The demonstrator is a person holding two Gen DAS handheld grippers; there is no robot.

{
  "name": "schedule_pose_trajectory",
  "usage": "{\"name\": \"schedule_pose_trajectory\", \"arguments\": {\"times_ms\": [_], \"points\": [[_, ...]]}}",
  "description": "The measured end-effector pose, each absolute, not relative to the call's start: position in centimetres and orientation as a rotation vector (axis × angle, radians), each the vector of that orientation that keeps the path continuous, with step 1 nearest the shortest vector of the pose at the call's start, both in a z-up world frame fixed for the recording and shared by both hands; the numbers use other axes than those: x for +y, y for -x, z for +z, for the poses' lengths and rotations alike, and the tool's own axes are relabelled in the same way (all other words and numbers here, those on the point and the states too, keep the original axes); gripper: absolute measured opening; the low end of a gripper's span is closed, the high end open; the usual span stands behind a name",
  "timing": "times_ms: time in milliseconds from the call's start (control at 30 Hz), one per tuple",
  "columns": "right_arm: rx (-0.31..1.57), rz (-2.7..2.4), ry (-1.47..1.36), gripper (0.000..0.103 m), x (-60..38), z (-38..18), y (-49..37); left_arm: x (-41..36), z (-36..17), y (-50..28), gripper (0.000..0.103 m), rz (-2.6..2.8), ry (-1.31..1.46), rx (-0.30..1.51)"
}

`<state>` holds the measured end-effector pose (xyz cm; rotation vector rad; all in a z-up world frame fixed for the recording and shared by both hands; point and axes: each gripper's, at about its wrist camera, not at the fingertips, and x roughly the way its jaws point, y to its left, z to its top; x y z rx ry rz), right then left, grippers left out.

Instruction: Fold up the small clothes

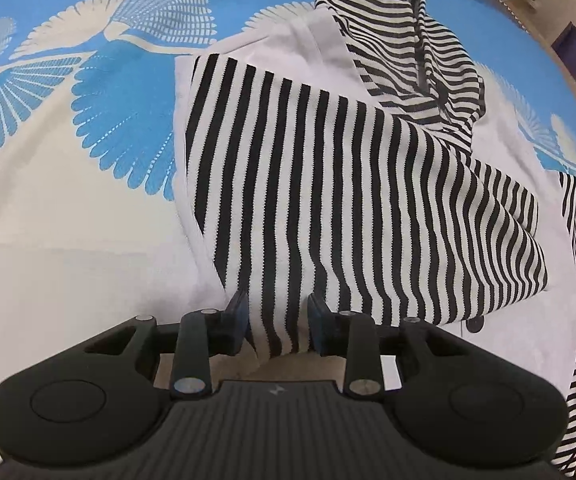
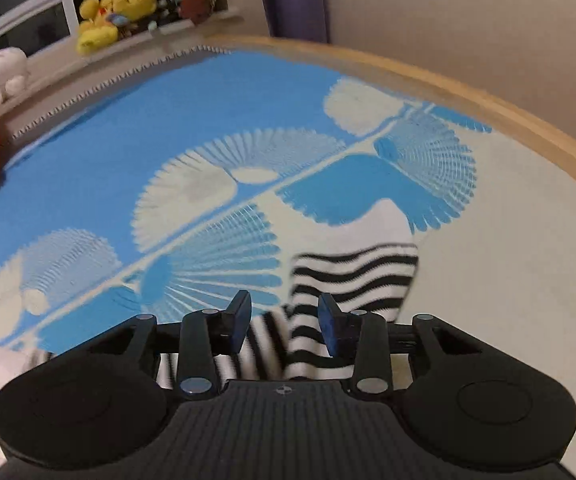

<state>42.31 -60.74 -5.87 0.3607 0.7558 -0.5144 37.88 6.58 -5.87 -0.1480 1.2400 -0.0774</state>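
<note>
Your left gripper [image 1: 275, 322] has its jaws partly apart with the near edge of the striped top [image 1: 328, 184] running up between them; whether the pads actually pinch it, you can't tell from here. Your right gripper [image 2: 283, 322] shows jaws parted too, a striped end of cloth lying between and past them, nothing visibly pressed. The top sits on the blue-and-white blanket [image 1: 87, 128] spread over the bed, toward its wooden edge [image 2: 488, 100]. One striped panel is already laid flat across the white part, so a first fold looks done. The far end is bunched in a heap, and a striped strip trails off at the right. By my reckoning that heap and strip need tucking in, then a final fold.
</note>
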Motion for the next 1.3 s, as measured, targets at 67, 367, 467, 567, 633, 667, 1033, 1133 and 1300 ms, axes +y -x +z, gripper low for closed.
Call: {"name": "schedule_pose_trajectory", "arguments": {"times_ms": [67, 367, 467, 567, 633, 667, 1033, 1133, 1300], "points": [[0.784, -0.526, -0.334, 0.039, -60.3, -7.1, -41.8, 6.5, -5.9, -38.0, 0.036, -0.074, 0.15, 1.241], [0.505, -0.86, -0.842, 0.002, -64.1, -8.0, -32.9, 6.2, -5.9, -38.0, 0.036, -0.08, 0.149, 1.239], [0.484, -0.796, -0.996, 0.008, -65.8, -9.6, -31.8, 6.3, -5.8, -38.1, 0.036, -0.078, 0.155, 1.237], [0.462, -0.761, -1.013, 0.029, -67.3, -9.9, -31.9, 6.0, -5.9, -38.0, 0.036, -0.083, 0.146, 1.239], [0.464, -0.77, -1.015, 0.029, -67.9, -10.0, -31.9, 5.9, -6.0, -38.0, 0.036, -0.085, 0.139, 1.242], [0.452, -0.767, -1.03, 0.029, -68.3, -10.2, -31.8, 5.9, -6.1, -37.9, 0.036, -0.085, 0.138, 1.243], [0.332, -0.851, -0.951, 0.011, -66.2, -7.2, -30.3, 6.5, -5.6, -38.1, 0.036, -0.072, 0.163, 1.23], [0.441, -0.896, -1.043, 0.014, -66.9, -9.2, -30.2, 6.9, -5.2, -37.9, 0.036, -0.071, 0.176, 1.222], [0.38, -0.914, -0.931, 0.004, -65.3, -6.0, -30.4, 8.3, -4.0, -37.7, 0.036, -0.064, 0.224, 1.191]]}}
